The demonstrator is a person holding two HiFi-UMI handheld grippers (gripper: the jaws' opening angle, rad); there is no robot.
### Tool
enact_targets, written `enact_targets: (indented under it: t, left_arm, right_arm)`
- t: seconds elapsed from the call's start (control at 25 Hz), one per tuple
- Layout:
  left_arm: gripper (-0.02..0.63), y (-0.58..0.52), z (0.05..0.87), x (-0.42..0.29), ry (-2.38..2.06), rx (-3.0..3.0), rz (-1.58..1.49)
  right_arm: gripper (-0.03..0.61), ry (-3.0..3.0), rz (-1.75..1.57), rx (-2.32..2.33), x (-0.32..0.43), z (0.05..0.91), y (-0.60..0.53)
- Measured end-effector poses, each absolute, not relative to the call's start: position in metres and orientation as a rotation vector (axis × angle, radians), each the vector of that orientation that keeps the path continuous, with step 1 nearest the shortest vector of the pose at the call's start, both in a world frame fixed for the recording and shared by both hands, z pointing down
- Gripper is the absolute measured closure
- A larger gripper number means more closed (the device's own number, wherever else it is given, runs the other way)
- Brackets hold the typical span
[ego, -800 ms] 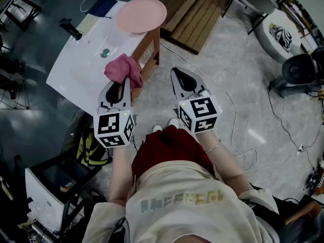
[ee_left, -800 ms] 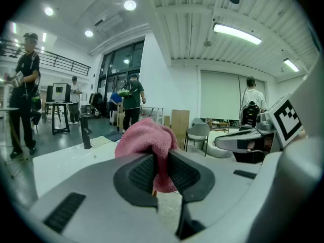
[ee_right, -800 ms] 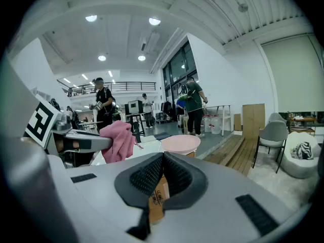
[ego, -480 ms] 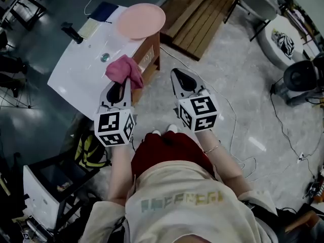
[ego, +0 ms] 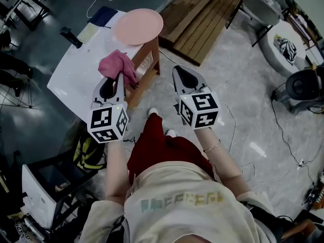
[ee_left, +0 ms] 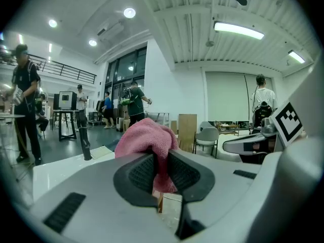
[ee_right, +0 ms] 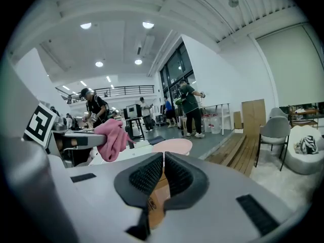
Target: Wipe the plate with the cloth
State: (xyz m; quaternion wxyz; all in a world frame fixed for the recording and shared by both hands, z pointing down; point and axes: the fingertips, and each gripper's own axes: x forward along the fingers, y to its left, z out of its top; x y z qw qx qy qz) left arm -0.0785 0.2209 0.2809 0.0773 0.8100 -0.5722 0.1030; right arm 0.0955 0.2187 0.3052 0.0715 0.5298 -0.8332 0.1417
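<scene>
A pink cloth (ego: 117, 65) hangs bunched from my left gripper (ego: 121, 75), which is shut on it above the near edge of the white table (ego: 76, 72). In the left gripper view the cloth (ee_left: 147, 140) is pinched between the two dark jaw pads. A pink plate (ego: 138, 26) lies at the far end of the table, ahead of both grippers; the right gripper view shows the plate (ee_right: 174, 146) just beyond its jaws. My right gripper (ego: 177, 70) is shut and holds nothing, out over the floor to the right of the table.
On the table lie a black object (ego: 70, 36), a yellowish pad (ego: 89, 33) and a dark blue item (ego: 104, 15). Wooden planks (ego: 202, 19) cover the floor beyond. A grey chair (ego: 260, 9) stands far right. Cables trail over the floor; several people stand in the background.
My left gripper has moved forward and left with the cloth, now over the table's near edge. The right gripper has barely shifted. The view has tilted a little.
</scene>
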Motion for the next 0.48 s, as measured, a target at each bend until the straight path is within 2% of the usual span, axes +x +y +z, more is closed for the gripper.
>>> enact_targets:
  t: [0.48]
  left_arm:
    - [0.548, 0.092, 0.289, -0.078, -1.68, 2.433, 0.306]
  right_arm:
    - [0.54, -2.44, 0.455, 1.66, 0.111, 0.322, 0.098]
